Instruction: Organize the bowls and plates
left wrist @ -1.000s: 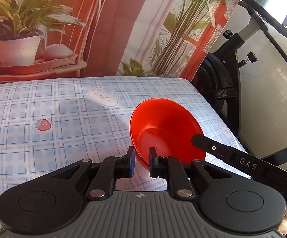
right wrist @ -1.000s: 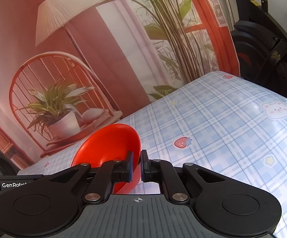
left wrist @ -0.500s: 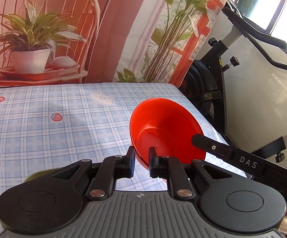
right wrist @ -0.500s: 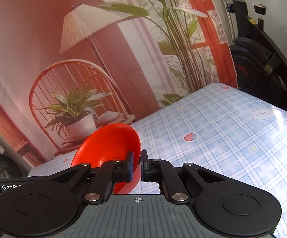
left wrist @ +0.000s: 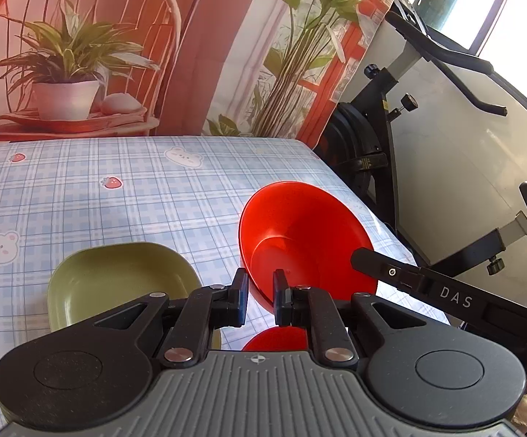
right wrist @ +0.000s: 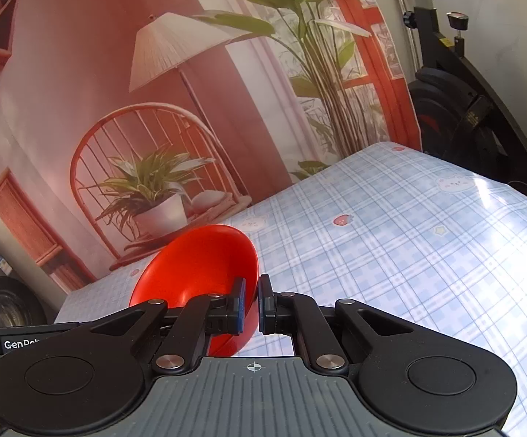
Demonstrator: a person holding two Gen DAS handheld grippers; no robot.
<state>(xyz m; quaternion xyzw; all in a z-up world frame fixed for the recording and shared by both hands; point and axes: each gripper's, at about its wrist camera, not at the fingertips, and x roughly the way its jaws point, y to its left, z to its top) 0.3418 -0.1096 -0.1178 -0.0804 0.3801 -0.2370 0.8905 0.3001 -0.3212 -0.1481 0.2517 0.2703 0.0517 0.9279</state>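
A red bowl [left wrist: 300, 240] is held in the air by both grippers, one on each side of its rim. My left gripper [left wrist: 260, 296] is shut on the near rim. My right gripper [right wrist: 250, 306] is shut on the opposite rim of the same red bowl [right wrist: 198, 266]; its arm crosses the left wrist view at the right. A green squarish plate [left wrist: 117, 276] lies on the table below and left of the bowl. A second red dish [left wrist: 274, 340] shows under my left gripper, mostly hidden.
The table [left wrist: 81, 196] has a blue checked cloth with bears and strawberries. A printed backdrop [right wrist: 154, 73] stands behind it. A black exercise bike [left wrist: 391, 138] stands past the table's right edge.
Both grippers have risen and pulled back with the red bowl. The green plate and a second red dish have come into the left wrist view.
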